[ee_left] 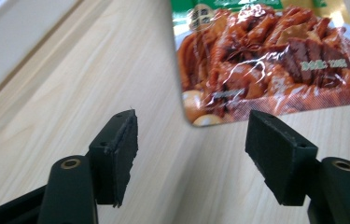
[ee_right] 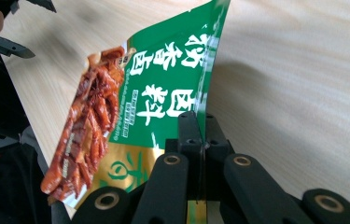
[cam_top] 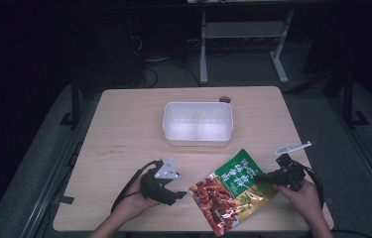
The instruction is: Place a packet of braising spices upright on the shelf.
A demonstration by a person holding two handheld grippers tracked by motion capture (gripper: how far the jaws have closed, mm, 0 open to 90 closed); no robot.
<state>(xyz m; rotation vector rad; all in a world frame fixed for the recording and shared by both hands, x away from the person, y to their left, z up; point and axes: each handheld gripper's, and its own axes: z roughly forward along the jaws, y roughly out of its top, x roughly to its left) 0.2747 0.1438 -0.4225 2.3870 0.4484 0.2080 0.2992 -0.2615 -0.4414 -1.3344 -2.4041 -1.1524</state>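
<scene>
- Our right gripper (cam_top: 265, 176) has its jaws pressed together on the edge of the food packet (cam_top: 233, 194); in the right gripper view the foil edge runs straight down between the two closed pads, and the packet (ee_right: 163, 93) fans out ahead of and to the left of the jaws.
- Pinching it by one edge seems to keep the printed face clear and lets the packet hang off the table (cam_top: 124, 144), judging by the shadow beneath it.
- Our left gripper (cam_top: 178, 194) is spread wide with nothing between its pads; the packet's near corner (ee_left: 266, 60) lies just ahead of it, a little toward its right jaw, not touching.
- We judge it is lined up to take that free corner.
- The white container (cam_top: 198, 124) sits empty, well beyond both grippers, a likely destination.
</scene>
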